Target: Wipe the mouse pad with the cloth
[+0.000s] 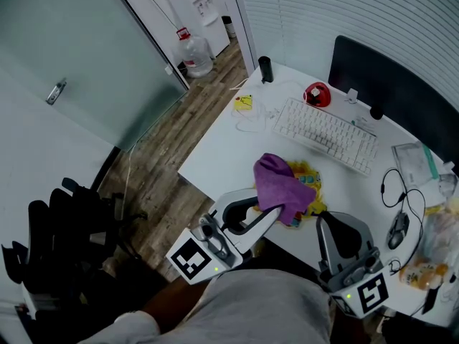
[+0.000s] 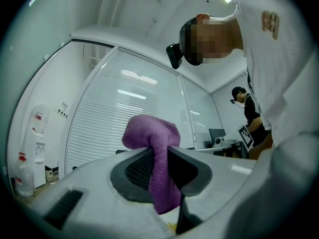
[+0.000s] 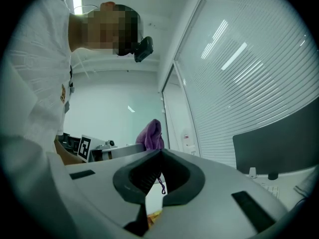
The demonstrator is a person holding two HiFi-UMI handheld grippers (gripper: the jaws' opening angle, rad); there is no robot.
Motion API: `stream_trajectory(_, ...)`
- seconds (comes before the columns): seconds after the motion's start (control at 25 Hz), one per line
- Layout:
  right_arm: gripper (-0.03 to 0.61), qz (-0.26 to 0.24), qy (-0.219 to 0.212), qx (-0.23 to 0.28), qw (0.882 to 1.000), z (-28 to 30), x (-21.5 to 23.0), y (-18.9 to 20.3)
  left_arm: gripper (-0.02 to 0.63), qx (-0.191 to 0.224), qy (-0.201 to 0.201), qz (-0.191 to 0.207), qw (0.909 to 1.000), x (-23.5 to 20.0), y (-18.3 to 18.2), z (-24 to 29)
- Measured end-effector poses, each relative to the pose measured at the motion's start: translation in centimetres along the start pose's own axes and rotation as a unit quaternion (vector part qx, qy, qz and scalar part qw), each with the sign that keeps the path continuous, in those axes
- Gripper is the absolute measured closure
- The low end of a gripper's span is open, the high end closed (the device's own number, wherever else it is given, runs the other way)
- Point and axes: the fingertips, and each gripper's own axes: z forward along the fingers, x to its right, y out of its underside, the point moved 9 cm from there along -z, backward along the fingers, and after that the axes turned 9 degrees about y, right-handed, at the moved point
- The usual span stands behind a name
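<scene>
A purple cloth (image 1: 281, 183) is bunched above a yellow patterned mouse pad (image 1: 310, 172) near the front edge of the white desk (image 1: 215, 149). My left gripper (image 1: 275, 211) is shut on the cloth. In the left gripper view the cloth (image 2: 151, 133) rises out of the jaws of the left gripper (image 2: 160, 159) and hangs down between them. My right gripper (image 1: 321, 219) is just right of the cloth, jaws closed together. In the right gripper view only a thin purple thread dangles at the tips of the right gripper (image 3: 159, 157), and the cloth (image 3: 152, 133) shows beyond them.
A white keyboard (image 1: 326, 129), a red object (image 1: 317, 94) and a dark monitor (image 1: 391, 77) stand behind the pad. A black mouse (image 1: 399, 228) with its cable and clear plastic bags (image 1: 414, 160) lie to the right. A black chair (image 1: 64, 228) stands on the floor to the left.
</scene>
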Motion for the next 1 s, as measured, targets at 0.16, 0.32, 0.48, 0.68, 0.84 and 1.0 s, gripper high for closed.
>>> stream_trajectory(0.16,0.568,-0.011,0.0,-0.009,1.0,-0.37,0.22,0.49,0.532,0.0,0.0,-0.001,1.0,0.05,0.07,0.12)
stream_trajectory(0.32,0.568,-0.008,0.0,-0.008,1.0,-0.38,0.21,0.57,0.532,-0.003,0.0,-0.003,1.0,0.2,0.15,0.11)
stream_trajectory(0.48,0.568,0.004,0.0,-0.002,1.0,-0.03,0.02,0.22,0.532,-0.002,-0.002,-0.003,1.0,0.31,0.09,0.1)
stream_trajectory(0.68,0.568,0.001,-0.002,-0.018,1.0,-0.28,0.3,0.83,0.532,-0.007,-0.004,-0.004,1.0,0.33,0.24,0.05)
stream_trajectory(0.84,0.568,-0.004,-0.002,-0.016,1.0,-0.18,0.27,0.79,0.532,-0.01,-0.007,-0.005,0.9999,0.38,0.28,-0.12)
stream_trajectory(1.0,0.568,-0.003,-0.005,-0.022,1.0,-0.09,0.36,0.86,0.532,-0.012,-0.007,-0.005,0.9999,0.3,0.3,-0.14)
